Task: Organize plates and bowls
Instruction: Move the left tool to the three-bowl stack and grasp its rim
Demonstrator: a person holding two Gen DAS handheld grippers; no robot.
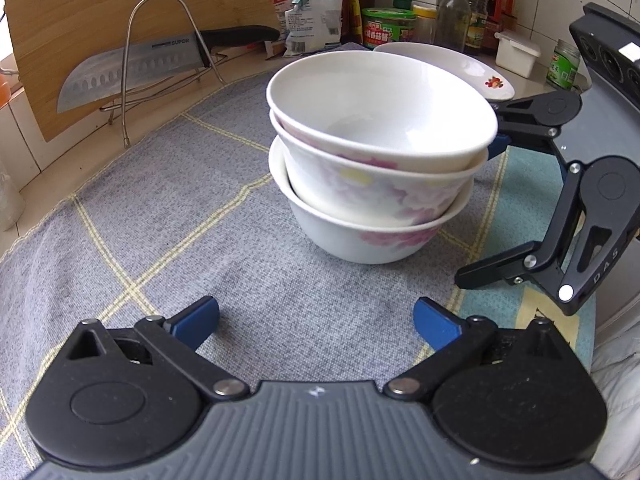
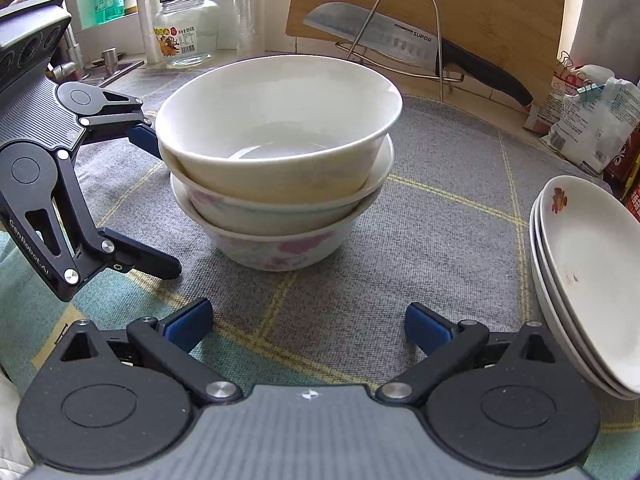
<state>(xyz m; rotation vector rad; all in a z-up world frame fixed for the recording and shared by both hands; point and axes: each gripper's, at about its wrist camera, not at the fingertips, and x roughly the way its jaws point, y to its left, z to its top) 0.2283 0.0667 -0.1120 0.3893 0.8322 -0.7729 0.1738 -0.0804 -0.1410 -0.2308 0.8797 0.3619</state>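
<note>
Three white bowls with pink flower prints are nested in a stack [image 1: 376, 160] on a grey checked cloth [image 1: 180, 220]; the stack also shows in the right wrist view [image 2: 276, 160]. The top bowl sits tilted. A stack of white plates [image 2: 588, 280] lies right of the bowls, also visible behind them in the left wrist view [image 1: 460, 66]. My left gripper [image 1: 316, 322] is open and empty, in front of the bowls. My right gripper [image 2: 308, 324] is open and empty, near the bowl stack; it shows in the left wrist view [image 1: 480, 212] with one finger close to the top bowl's rim.
A cleaver [image 1: 132, 68] rests in a wire rack against a bamboo cutting board [image 1: 100, 8]. Bottles, jars and food bags [image 1: 400, 20] line the back wall. A glass jar [image 2: 186, 28] stands by the window. The cloth turns teal [image 2: 40, 308] nearer me.
</note>
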